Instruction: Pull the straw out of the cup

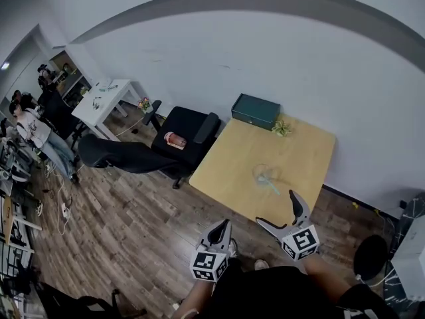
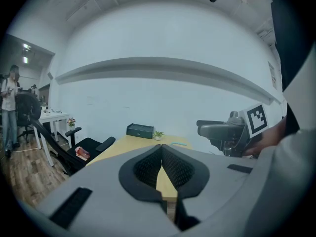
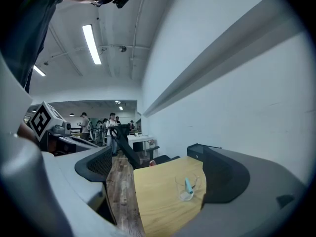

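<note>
Wood-plank floor (image 1: 119, 224). White desk (image 1: 106, 98) far left, then black office chair (image 1: 182, 138), then light wooden table (image 1: 226, 171) by white wall. Clear cup (image 1: 265, 175) mid-table, pale-blue straw (image 1: 273, 186) leaning in it. Left gripper (image 1: 222, 228) clenched, empty. Right gripper (image 1: 275, 207) released, near cup, not touching.

Lit evenly and softly from overhead, brightest at the ceiling strip light (image 3: 92, 44) in the right gripper view. Dimmer over the wooden floor (image 1: 119, 231) in the head view. Faint glints on the clear cup (image 3: 190, 187). Heavy fisheye bending of the wall (image 1: 279, 52), with black vignetting in the gripper views' corners. Cool bluish cast and a blurred foreground in the left gripper view.
</note>
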A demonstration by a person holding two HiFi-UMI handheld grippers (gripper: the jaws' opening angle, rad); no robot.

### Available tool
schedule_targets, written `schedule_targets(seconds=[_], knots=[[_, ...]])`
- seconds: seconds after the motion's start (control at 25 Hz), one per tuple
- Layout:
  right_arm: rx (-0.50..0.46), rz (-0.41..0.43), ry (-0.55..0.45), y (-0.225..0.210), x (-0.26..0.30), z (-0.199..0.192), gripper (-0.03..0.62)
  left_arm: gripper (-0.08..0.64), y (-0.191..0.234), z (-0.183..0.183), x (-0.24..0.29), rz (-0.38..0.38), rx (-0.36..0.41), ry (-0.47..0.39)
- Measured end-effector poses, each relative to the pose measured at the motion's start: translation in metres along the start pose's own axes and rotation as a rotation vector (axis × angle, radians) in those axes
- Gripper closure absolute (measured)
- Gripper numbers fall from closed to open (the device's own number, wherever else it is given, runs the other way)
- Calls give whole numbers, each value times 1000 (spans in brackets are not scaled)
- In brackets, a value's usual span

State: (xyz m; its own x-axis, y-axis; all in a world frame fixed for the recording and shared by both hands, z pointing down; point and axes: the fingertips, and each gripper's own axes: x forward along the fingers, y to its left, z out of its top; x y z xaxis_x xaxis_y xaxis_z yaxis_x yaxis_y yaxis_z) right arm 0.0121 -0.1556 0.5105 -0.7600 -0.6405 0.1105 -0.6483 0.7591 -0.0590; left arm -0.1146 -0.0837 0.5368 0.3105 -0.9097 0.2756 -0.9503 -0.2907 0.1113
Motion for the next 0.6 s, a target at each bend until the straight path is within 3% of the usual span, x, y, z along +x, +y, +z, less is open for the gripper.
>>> schedule_targets(seconds=[0.32, 0.6], knots=[[-15, -93, 40, -16, 42, -4, 17, 541, 49, 16, 39, -91, 10, 2], [-4, -216, 79, -30, 58, -12, 17, 541, 70, 22, 66, -216, 28, 21]])
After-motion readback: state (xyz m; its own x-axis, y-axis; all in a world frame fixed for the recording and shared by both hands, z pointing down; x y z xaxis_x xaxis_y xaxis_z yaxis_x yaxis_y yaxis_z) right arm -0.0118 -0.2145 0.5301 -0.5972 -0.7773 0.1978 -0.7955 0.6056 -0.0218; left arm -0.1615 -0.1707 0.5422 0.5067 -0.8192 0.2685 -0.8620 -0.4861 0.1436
